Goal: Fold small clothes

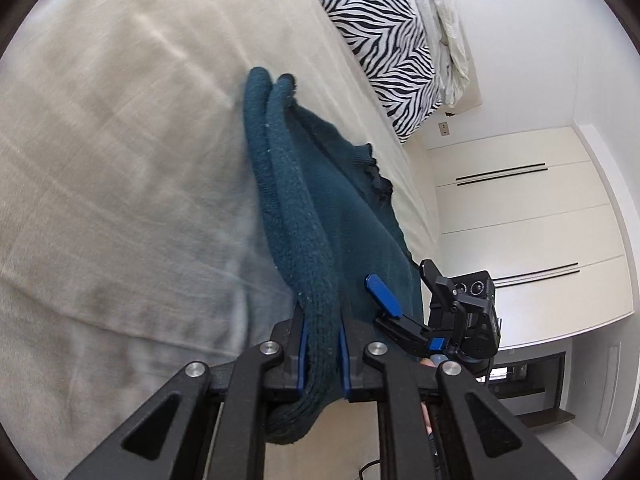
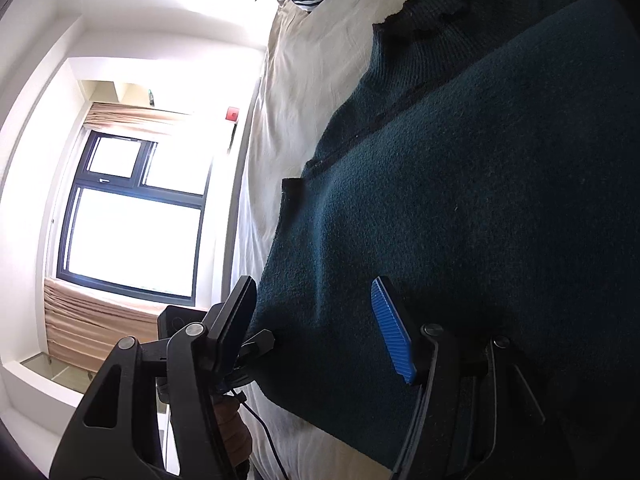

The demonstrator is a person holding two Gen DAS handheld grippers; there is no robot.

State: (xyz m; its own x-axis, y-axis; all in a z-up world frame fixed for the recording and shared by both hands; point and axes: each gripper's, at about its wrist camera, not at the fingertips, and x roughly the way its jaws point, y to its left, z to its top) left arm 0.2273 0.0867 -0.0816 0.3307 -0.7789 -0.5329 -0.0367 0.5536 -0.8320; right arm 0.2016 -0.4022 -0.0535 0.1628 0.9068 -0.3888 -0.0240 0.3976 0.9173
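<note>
A dark teal knitted sweater (image 1: 320,208) hangs over a bed with a beige sheet (image 1: 120,140). My left gripper (image 1: 322,356) is shut on a rolled fold of the sweater and holds it up. My right gripper (image 1: 400,280) shows at the sweater's right edge in the left wrist view. In the right wrist view the sweater (image 2: 460,200) fills the right half, and my right gripper (image 2: 316,320) is open, its jaws wide apart against the cloth, with nothing pinched between them.
A zebra-print pillow (image 1: 384,40) lies at the head of the bed. White wardrobe doors (image 1: 520,220) stand beyond the bed's edge. A bright window (image 2: 132,224) with a tan blind is on the other side.
</note>
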